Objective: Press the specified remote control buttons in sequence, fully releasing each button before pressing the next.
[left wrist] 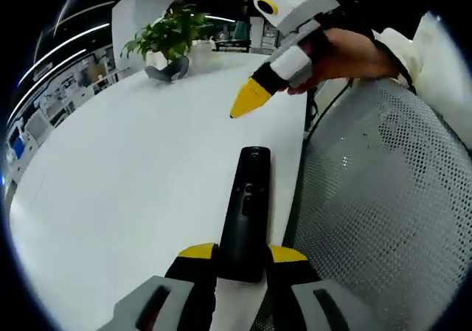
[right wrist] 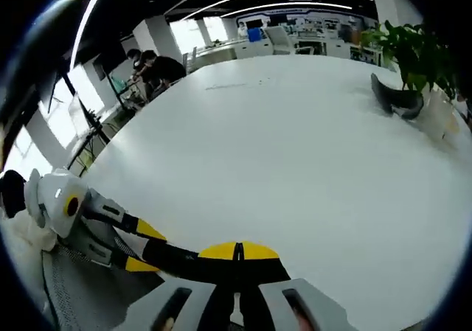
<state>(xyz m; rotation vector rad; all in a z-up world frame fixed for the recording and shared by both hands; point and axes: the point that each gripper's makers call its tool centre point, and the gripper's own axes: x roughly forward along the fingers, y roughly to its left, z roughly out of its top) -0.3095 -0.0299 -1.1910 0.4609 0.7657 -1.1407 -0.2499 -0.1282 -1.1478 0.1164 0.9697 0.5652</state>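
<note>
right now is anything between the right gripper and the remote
Nothing visible. In the left gripper view the right gripper hangs with its yellow fingers closed above the white table, and only bare tabletop lies between its tip and the black remote, which the left gripper holds by its near end.

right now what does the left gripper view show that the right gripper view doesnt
Left gripper view: the remote lies lengthwise between the left tongs, with a mesh chair beside the table. The right tongs hover above the remote, tips together.

Right gripper view: people at a far desk, and the right tongs shut.

Both: the white table, the plant and the grey object beside it.
</note>
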